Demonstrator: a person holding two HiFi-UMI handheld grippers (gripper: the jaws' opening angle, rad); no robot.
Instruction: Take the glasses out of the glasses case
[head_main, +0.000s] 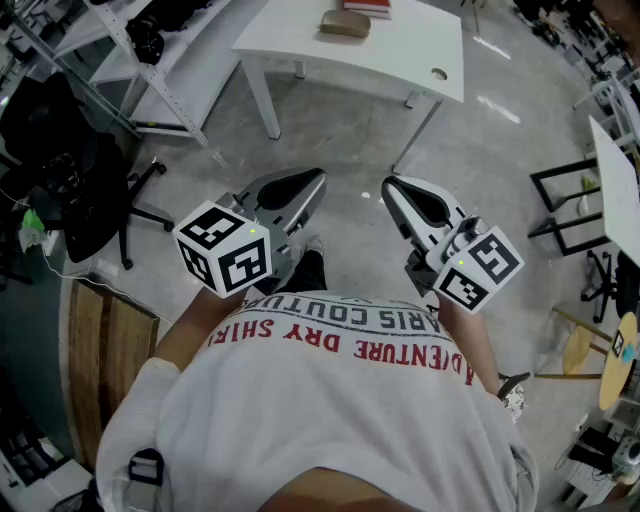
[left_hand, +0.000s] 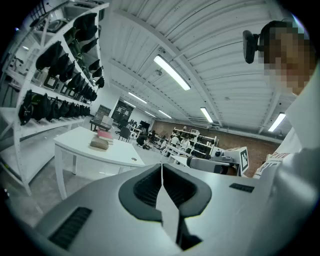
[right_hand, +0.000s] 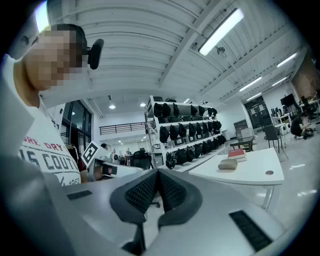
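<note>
A brown glasses case (head_main: 345, 24) lies closed on the white table (head_main: 400, 55) far ahead of me, with a red book (head_main: 366, 8) just behind it. The glasses themselves are not visible. I hold both grippers level in front of my chest, well short of the table. The left gripper (head_main: 320, 177) is shut with nothing between its jaws, and so is the right gripper (head_main: 389, 186). The left gripper view has the case (left_hand: 99, 144) at its left, on the table (left_hand: 82, 150). The right gripper view has the case (right_hand: 228, 164) at its right.
A white shelf rack (head_main: 150, 70) with black bags stands left of the table. A black office chair (head_main: 90, 200) and a wooden board (head_main: 100, 350) are at my left. Black frames (head_main: 565, 205) and a round stool (head_main: 580, 350) stand at the right. Grey floor lies between me and the table.
</note>
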